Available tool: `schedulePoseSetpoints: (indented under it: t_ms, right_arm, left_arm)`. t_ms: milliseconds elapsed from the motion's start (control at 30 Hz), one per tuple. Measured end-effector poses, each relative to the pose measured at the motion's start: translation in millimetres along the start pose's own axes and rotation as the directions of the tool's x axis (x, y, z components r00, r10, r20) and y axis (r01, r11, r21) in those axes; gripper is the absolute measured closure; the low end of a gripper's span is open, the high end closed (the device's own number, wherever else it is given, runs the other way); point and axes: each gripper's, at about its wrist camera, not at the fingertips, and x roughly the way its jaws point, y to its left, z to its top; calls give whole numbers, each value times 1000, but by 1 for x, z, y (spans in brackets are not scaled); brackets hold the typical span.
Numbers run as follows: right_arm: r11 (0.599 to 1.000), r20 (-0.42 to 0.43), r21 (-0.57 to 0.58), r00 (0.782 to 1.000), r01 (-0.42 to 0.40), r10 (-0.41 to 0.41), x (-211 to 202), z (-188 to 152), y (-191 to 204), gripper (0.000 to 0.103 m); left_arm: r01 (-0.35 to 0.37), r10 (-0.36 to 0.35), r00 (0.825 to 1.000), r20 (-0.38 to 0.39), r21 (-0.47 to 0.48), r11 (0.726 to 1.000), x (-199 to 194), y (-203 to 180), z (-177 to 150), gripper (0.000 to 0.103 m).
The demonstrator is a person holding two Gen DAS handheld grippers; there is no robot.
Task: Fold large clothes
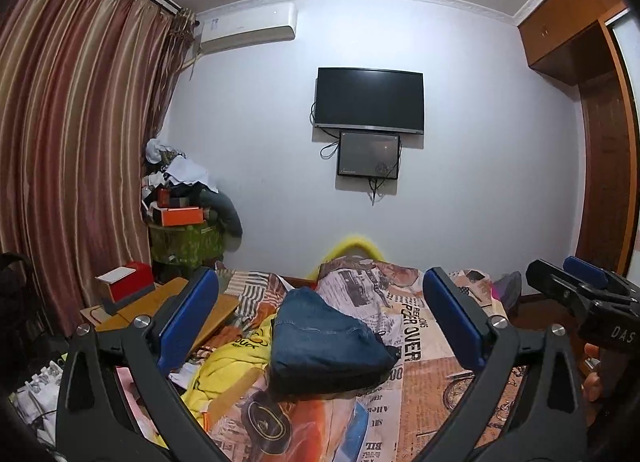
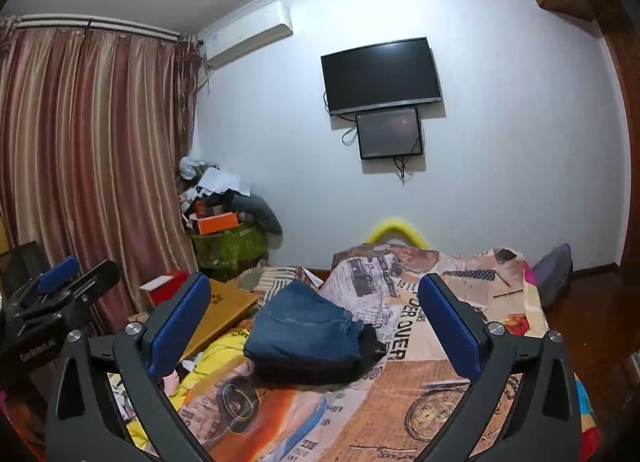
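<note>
Seemingly folded jeans [image 1: 324,338] on bed [image 1: 440,382], long axis toward the wall.

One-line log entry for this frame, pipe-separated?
stage: pre-grasp | left tongs: open, empty | right tongs: open, empty | target: folded blue denim jeans on newspaper-print bedspread | nearby: crumpled yellow garment

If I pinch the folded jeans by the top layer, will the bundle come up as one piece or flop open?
The folded jeans look like thick denim in loose layers, so a top-layer pinch would probably peel it open. The bundle looks bulky, likely heavy enough to sag. It sits on the soft printed bedspread, so pushing may drag the cover. Both grippers, left and right, are open above it.
</note>
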Motion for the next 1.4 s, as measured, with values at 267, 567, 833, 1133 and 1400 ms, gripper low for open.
schedulePoseSetpoints:
  t_ms: [267,567,833,1133,1400]
  right_arm:
    - [1000,-15,-17,1000,-2,2,-3,-8,3,0]
    - [1000,-17,-23,1000,-8,8,-5,-8,3,0]
    - [1000,-33,-29,999,-10,9,-5,-12,2,0]
    - [1000,-53,-28,999,-11,10,-3,-14,0,0]
    - [1000,-60,-31,998,-7,5,-3,-14,-3,0]
  left_arm:
    - [-16,16,1000,-9,12,1000,5,-1,-6,0]
    - [-20,21,999,-26,8,1000,12,-4,-11,0]
    - [-34,34,999,-30,14,999,18,-6,-17,0]
    - [-28,30,998,-54,29,999,28,-9,-23,0]
    - [-16,17,998,-57,20,1000,31,-7,-24,0]
